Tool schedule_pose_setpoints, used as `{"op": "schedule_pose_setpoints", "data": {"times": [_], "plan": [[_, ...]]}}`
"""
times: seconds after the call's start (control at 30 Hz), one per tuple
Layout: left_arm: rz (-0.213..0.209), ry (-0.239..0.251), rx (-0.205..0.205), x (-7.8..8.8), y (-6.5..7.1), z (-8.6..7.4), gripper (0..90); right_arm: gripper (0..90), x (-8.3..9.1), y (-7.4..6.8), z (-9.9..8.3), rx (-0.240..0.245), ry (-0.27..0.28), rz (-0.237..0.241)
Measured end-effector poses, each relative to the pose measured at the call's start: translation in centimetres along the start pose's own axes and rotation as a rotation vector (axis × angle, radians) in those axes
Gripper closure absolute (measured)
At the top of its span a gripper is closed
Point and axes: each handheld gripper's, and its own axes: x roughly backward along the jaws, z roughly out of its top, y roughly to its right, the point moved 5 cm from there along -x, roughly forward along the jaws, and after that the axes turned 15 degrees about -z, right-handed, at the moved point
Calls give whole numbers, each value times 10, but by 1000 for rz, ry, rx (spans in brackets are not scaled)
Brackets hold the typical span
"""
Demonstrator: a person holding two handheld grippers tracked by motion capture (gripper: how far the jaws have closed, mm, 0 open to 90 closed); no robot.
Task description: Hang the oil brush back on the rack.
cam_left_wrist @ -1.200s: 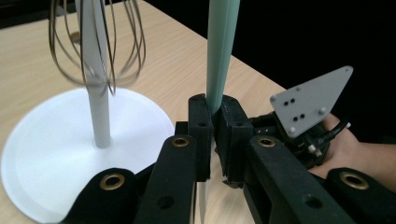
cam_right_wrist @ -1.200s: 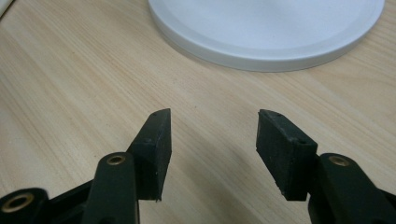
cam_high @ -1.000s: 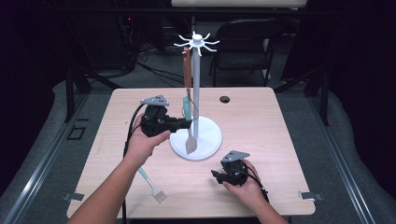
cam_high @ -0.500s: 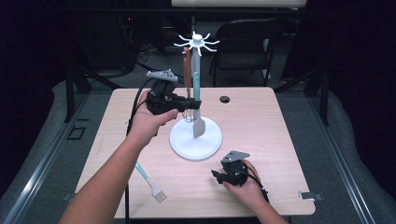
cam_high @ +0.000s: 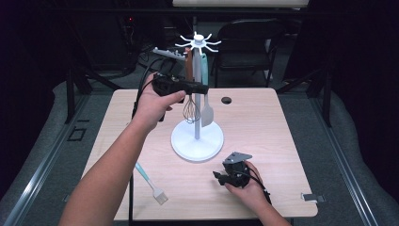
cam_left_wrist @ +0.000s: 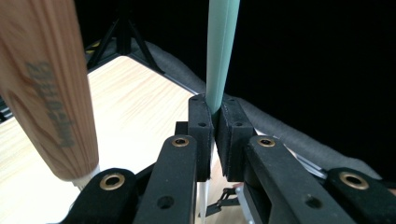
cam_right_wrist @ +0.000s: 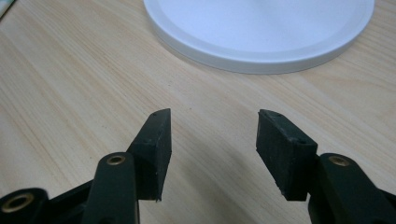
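A white utensil stand [cam_high: 196, 140] rises mid-table, with hook arms at its top. A whisk [cam_high: 190, 109] with a wooden handle [cam_left_wrist: 46, 93] hangs from it. My left gripper [cam_high: 203, 88] is held high beside the pole, shut on the teal handle [cam_left_wrist: 220, 65] of a grey-headed spatula [cam_high: 206, 114]. The spatula hangs upright with its top near the hooks; I cannot tell whether it is on one. In the left gripper view my left gripper [cam_left_wrist: 215, 140] has both pads pressed on the handle. My right gripper [cam_high: 218, 176] rests on the table before the stand's base [cam_right_wrist: 261, 32]. My right gripper [cam_right_wrist: 212, 144] is open, with nothing between its fingers.
A teal-handled brush [cam_high: 151, 184] lies on the table [cam_high: 273, 141] near the front left. A small black round spot [cam_high: 226, 100] sits at the back right of the stand. Dark stands and a chair are behind the table.
My left gripper has risen with the spatula, from near the stand's base up to beside the upper pole. The right gripper has stayed put.
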Motion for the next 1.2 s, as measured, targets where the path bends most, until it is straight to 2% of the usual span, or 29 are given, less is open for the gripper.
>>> {"op": "schedule_pose_setpoints", "data": {"times": [0.1, 0.2, 0.3, 0.4, 0.6, 0.7, 0.73, 0.77, 0.87, 0.93, 1.0, 1.07, 1.13, 1.2], "plan": [[1, -1, 12, 1, -4, 0, 849, 453, 0, 0, 0, -5, 6, -2], [-18, 22, 38, 0, -8, -2, 849, 453, 1, 0, 0, -7, 4, 0], [6, 25, 40, -1, -13, -4, 848, 454, 1, 0, 1, -6, 5, -2], [13, 38, 43, -1, -15, -5, 836, 454, 1, 0, 1, -3, 9, -1], [76, 24, 13, 0, -13, -10, 749, 454, 1, 1, 1, -9, 6, -4], [120, 11, -13, 1, -9, -13, 676, 457, 0, 1, 1, 1, 8, -5], [133, 16, -19, 0, -7, -14, 648, 457, 2, 4, 1, 25, -13, -20], [144, 10, -23, 1, -6, -16, 638, 457, 1, 2, 1, 1, 5, -7], [187, -2, -40, 3, -4, -25, 612, 461, 3, 4, 3, 14, 11, -8], [196, -4, -38, 5, -3, -32, 612, 452, 4, 4, 5, 8, 24, -7], [206, 1, -35, 8, -4, -41, 612, 441, 5, 5, 6, 24, 27, -12], [218, 2, -25, 10, -6, -51, 612, 441, 5, 4, 6, 33, 26, -8], [239, 0, -9, 13, -10, -63, 611, 437, 4, 3, 5, 65, 13, -23], [271, 7, 8, 16, -15, -76, 611, 447, 3, 3, 5, 74, 12, -15]]}}
